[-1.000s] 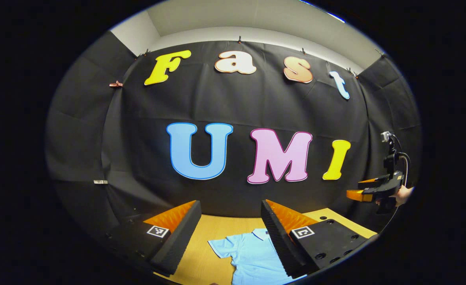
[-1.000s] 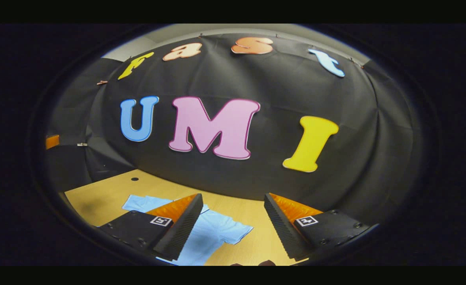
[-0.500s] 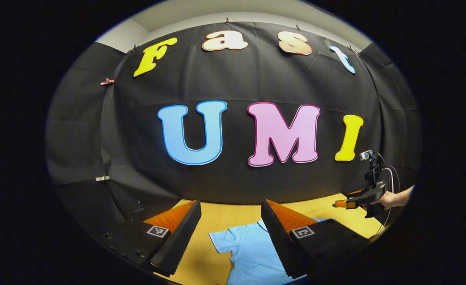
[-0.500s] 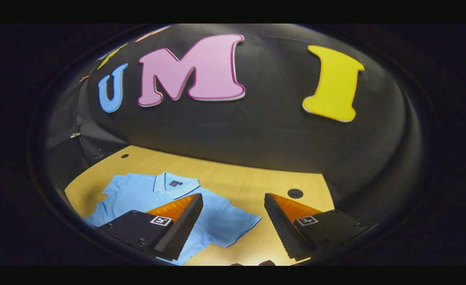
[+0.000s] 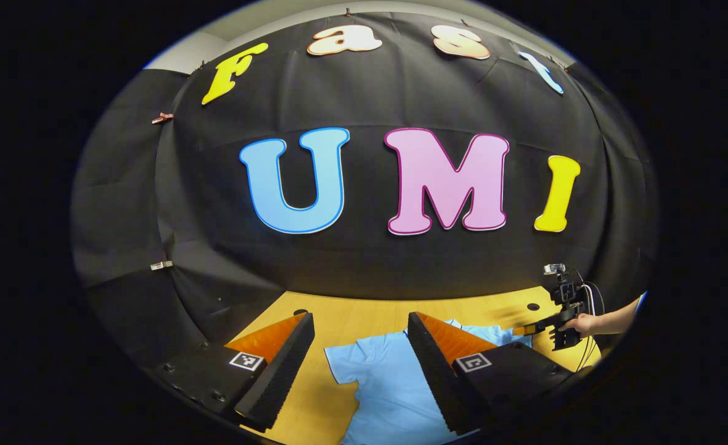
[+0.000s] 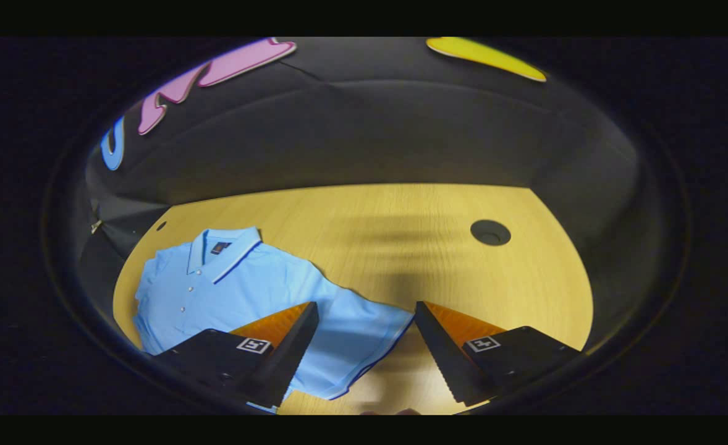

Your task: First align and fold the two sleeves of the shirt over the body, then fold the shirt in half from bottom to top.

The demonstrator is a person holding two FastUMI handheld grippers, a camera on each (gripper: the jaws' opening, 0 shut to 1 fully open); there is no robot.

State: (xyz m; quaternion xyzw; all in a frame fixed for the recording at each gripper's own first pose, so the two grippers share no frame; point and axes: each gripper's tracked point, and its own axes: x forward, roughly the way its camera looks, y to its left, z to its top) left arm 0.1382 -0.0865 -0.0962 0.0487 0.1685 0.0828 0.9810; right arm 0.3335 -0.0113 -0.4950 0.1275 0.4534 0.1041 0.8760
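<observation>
blue shirt [image 6: 240,290] flat beneath both open tongs [image 6: 364,346]

Open right gripper [image 6: 364,346] above shirt [image 6: 228,290] sleeve

Shirt [image 6: 240,290] flat on table [image 6: 401,235]

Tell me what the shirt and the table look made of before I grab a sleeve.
Shirt: looks like soft knit cloth, matte light blue, polo style; it lies limp with small wrinkles, a buttoned placket and dark-trimmed collar. Table: wood-look top, pale yellow grain lines, smooth with slight sheen; possibly laminate.
</observation>
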